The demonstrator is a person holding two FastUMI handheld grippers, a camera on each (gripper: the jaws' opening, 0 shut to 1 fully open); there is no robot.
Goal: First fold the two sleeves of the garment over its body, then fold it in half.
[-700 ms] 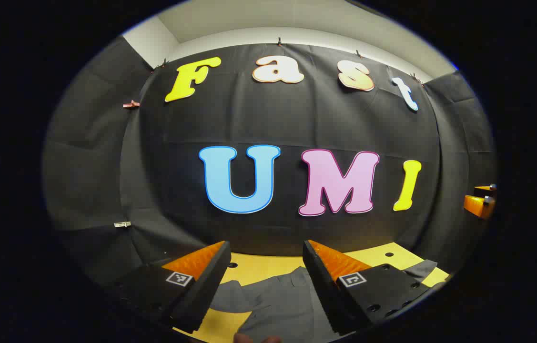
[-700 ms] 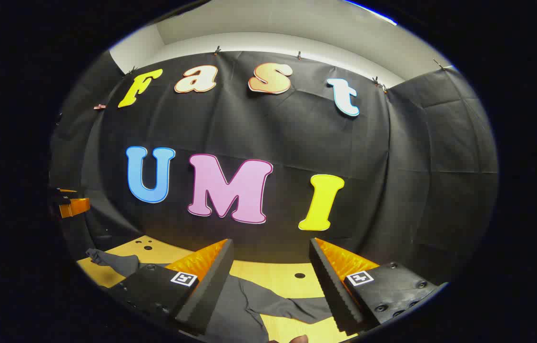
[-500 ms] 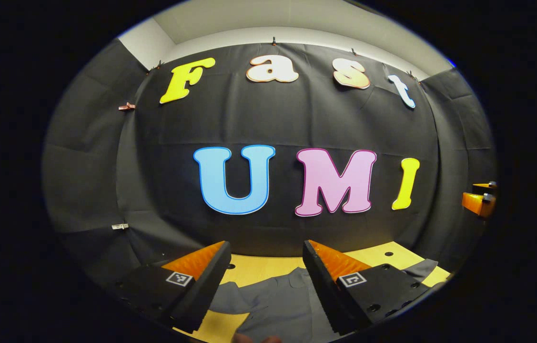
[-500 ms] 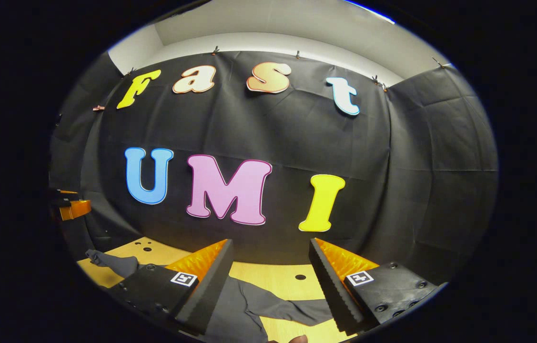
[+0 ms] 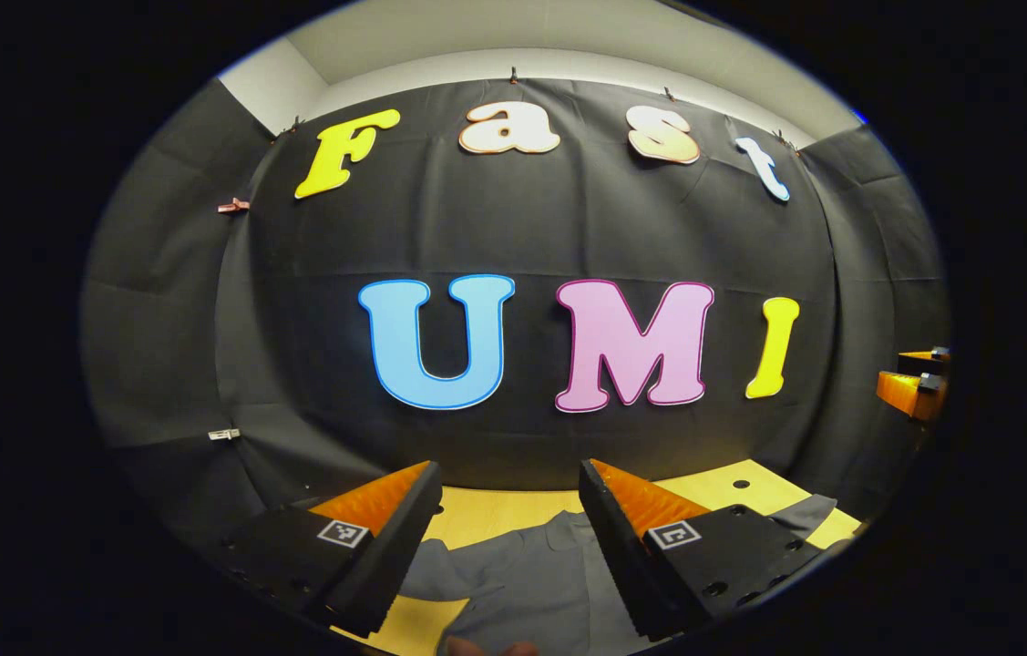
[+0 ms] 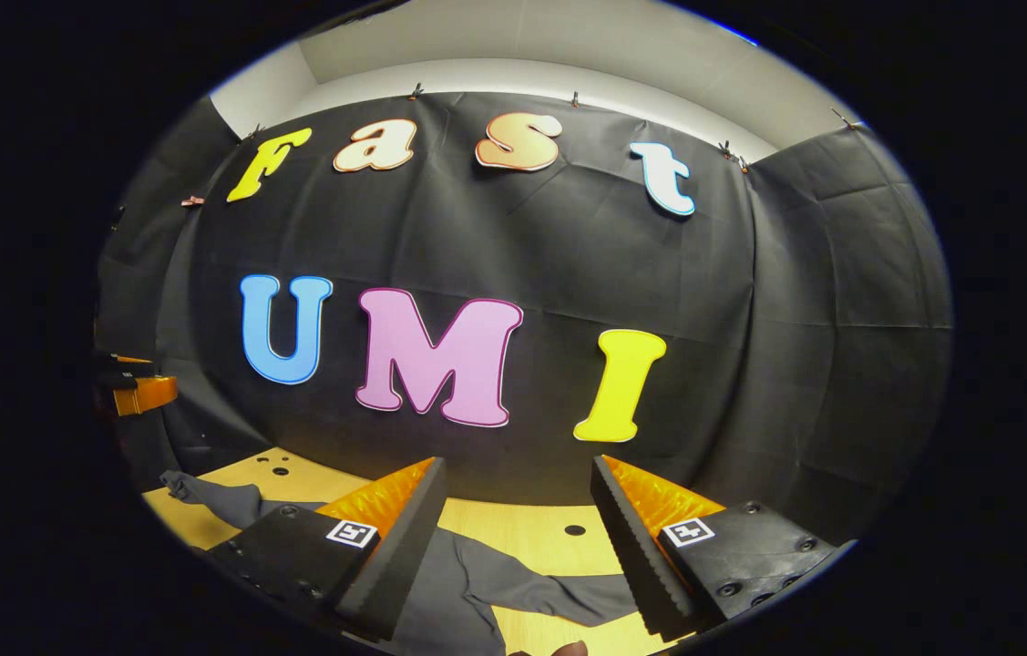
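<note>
Little is changed since the earlier frames: both views are tilted slightly, and nothing is grasped. Held wide apart and empty, the left gripper (image 5: 504, 510) and right gripper (image 6: 518, 515) are poised above the dark grey cloth garment (image 5: 522, 583), which is spread unfolded on the yellow wooden table (image 6: 522, 524); folding is judged unstarted.

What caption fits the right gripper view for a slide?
Open right gripper above a dark garment with one sleeve spread out on the table.
</note>
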